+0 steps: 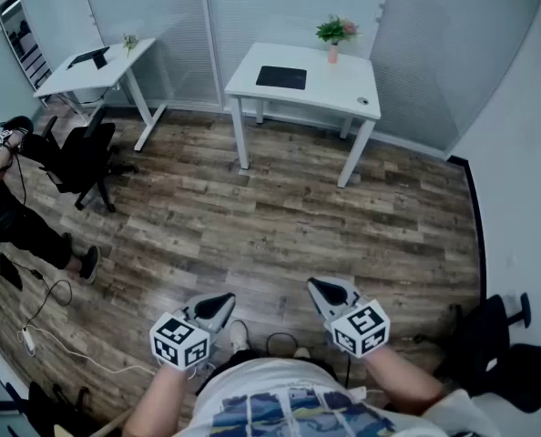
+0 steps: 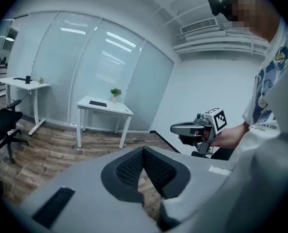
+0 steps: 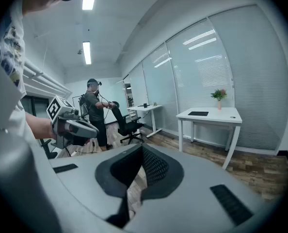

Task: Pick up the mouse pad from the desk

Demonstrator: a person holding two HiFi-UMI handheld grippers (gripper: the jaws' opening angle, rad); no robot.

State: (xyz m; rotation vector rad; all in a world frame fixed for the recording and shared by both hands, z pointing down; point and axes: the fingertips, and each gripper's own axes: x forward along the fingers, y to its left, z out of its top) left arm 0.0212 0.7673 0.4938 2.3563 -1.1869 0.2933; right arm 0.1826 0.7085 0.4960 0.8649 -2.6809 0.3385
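two empty tools, left tool (image 1: 225,300) and right tool (image 1: 318,288), sit closed and well apart from the mouse pad (image 1: 281,77) lying flat on the far white bench (image 1: 343,87); we judge the approach step in hand, so next we must close in and open a tool.

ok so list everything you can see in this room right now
centre desk: one, white, by the glass wall
mouse pad: one, black, flat on centre desk
potted plant: one, green in pink pot, back of centre desk
left desk: one, white, far left
office chair: one, black, near left desk
other person: one, dark clothes, left edge
cable: one, white, floor lower left
left gripper: one, grey, shut, empty
right gripper: one, grey, shut, empty
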